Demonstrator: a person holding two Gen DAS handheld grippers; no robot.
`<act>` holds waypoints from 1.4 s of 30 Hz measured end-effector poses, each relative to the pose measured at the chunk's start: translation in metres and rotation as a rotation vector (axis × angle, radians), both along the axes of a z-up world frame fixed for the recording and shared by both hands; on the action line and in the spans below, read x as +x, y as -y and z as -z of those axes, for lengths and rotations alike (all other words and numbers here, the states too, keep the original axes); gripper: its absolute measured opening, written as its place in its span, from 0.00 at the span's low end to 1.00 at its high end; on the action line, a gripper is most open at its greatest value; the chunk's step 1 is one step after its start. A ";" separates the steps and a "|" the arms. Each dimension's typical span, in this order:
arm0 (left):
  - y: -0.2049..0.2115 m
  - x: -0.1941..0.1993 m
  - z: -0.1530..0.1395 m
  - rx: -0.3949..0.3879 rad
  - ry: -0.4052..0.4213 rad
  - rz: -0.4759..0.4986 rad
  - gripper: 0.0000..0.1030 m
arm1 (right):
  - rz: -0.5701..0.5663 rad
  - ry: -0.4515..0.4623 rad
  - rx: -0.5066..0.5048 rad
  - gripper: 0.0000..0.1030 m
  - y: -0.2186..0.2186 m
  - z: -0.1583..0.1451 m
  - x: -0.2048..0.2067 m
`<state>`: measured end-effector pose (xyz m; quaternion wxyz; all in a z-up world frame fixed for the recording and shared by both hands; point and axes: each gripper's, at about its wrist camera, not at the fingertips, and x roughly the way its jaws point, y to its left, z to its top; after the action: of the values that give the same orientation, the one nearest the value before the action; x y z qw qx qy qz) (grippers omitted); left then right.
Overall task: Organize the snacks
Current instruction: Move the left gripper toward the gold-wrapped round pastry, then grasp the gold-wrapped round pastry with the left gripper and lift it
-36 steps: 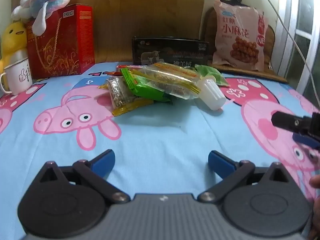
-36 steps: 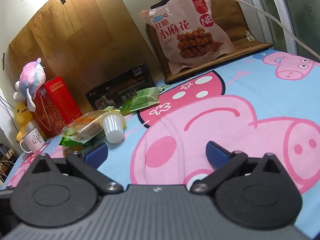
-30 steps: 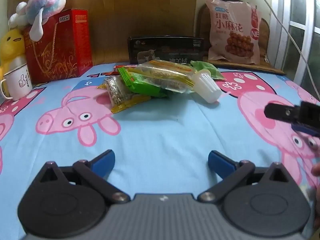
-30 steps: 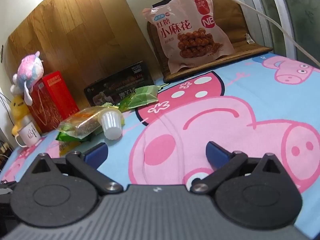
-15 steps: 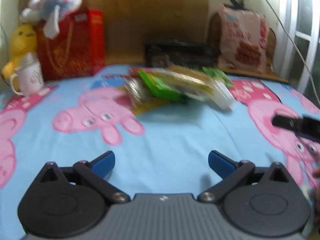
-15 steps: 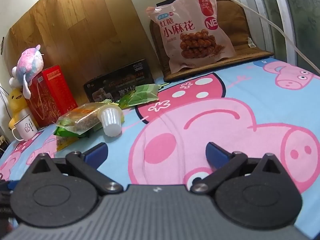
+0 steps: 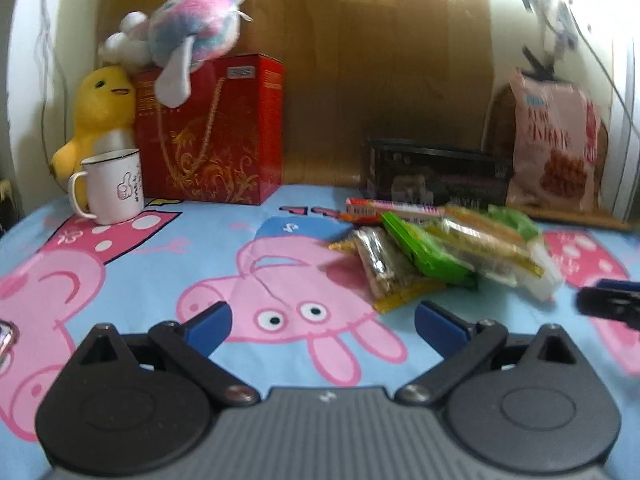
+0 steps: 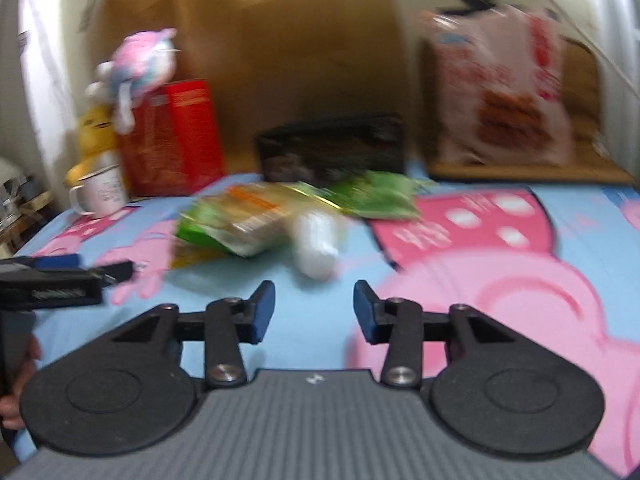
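Observation:
A heap of small snack packets point(image 7: 436, 250) lies on the blue pig-print cloth point(image 7: 168, 264), with a green packet, clear-wrapped bars and a white jelly cup point(image 8: 316, 240) at its near side. My left gripper point(image 7: 320, 322) hovers open and empty over the cloth, short of the heap and to its left. In the blurred right wrist view my right gripper point(image 8: 315, 312) is closing with nothing between its fingers, just short of the white cup. Each gripper's tip shows at the edge of the other's view.
At the back stand a red gift box point(image 7: 212, 132) with plush toys on and beside it, a white mug point(image 7: 110, 186), a black box point(image 7: 436, 174) and a big pink snack bag point(image 7: 554, 140) on a wooden chair. A person's hand point(image 8: 20, 384) shows at the left edge.
Both views have swung left, so the heap now sits right of centre for the left gripper. The right gripper's jaws have narrowed a good deal and its tilt has levelled out.

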<state>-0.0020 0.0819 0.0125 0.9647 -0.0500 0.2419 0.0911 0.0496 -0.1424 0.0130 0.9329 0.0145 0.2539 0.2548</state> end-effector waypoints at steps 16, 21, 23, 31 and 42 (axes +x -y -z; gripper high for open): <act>-0.004 -0.009 -0.003 -0.056 0.075 0.020 0.96 | -0.069 -0.127 0.111 0.07 -0.016 -0.002 0.023; -0.013 -0.010 -0.005 -0.116 0.065 0.054 0.96 | -0.283 -0.208 0.096 0.04 -0.005 0.007 -0.022; -0.020 -0.007 -0.004 -0.185 0.026 0.119 0.96 | -0.348 -0.258 0.110 0.05 0.004 0.011 -0.036; -0.014 0.009 -0.001 -0.410 -0.079 0.292 0.84 | -0.244 -0.199 0.107 0.56 0.020 0.006 -0.037; 0.030 0.026 0.008 -0.380 -0.184 0.416 0.49 | -0.309 -0.092 -0.089 0.56 -0.025 0.019 -0.017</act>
<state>0.0236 0.0517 0.0046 0.9101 -0.1705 0.3460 -0.1513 0.0327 -0.1172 -0.0064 0.8697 -0.0546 0.3067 0.3828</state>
